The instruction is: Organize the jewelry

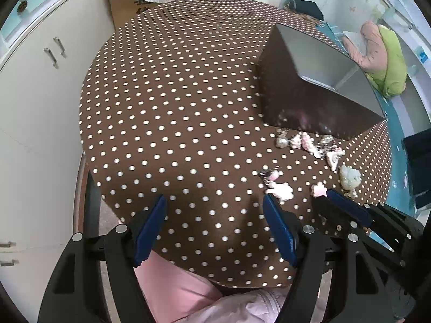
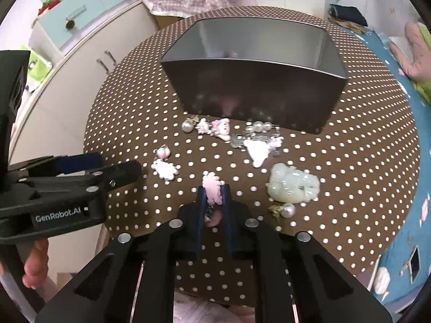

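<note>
A pink charm (image 2: 212, 189) is clamped by the right gripper (image 2: 213, 196) above the dotted table (image 2: 350, 177); left gripper (image 1: 215, 202) is held wide, empty.

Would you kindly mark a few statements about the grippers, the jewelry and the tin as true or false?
1. The right gripper has its jaws closed on a pink charm. True.
2. The left gripper is holding a pearl. False: its jaws stand open over bare polka-dot cloth, holding nothing.
3. The metal tin is open at the top. True.
4. The pale green figure lies inside the tin. False: it lies on the cloth, in front of the tin.
5. All the jewelry is already in the tin. False: many pieces lie on the cloth.
</note>
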The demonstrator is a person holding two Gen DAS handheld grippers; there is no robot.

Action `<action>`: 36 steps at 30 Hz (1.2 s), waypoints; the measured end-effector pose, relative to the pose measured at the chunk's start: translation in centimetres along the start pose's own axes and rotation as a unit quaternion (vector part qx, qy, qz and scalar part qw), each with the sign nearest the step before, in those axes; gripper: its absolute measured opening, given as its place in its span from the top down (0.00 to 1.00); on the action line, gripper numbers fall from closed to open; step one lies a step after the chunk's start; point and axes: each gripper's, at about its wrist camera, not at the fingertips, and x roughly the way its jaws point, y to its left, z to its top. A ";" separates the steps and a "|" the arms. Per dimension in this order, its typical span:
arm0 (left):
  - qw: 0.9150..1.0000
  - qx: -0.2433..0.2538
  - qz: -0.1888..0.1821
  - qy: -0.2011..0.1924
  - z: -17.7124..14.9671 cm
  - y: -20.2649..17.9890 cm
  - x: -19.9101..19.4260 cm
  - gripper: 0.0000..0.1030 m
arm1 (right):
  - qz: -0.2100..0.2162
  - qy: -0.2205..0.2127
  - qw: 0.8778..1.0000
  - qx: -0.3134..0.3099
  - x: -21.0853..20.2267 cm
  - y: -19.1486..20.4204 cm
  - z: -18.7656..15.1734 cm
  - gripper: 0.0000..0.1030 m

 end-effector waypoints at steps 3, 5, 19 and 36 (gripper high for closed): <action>1.000 0.009 -0.001 -0.001 0.0 -0.9 -0.1 0.31 | 0.006 -0.008 1.000 0.007 -1.3 -0.7 0.0 0.88; 1.000 0.016 -0.004 -0.001 0.1 -1.6 -0.2 0.31 | -0.001 -0.026 1.000 0.013 -2.4 -1.2 0.2 0.88; 0.996 0.079 -0.020 -0.033 0.3 -5.9 0.4 0.93 | -0.016 -0.071 0.995 0.069 -6.2 -6.0 -0.1 0.88; 0.992 0.074 -0.030 -0.096 0.0 -4.1 -6.2 0.96 | -0.001 -0.105 0.992 0.074 -8.2 -6.6 0.8 0.88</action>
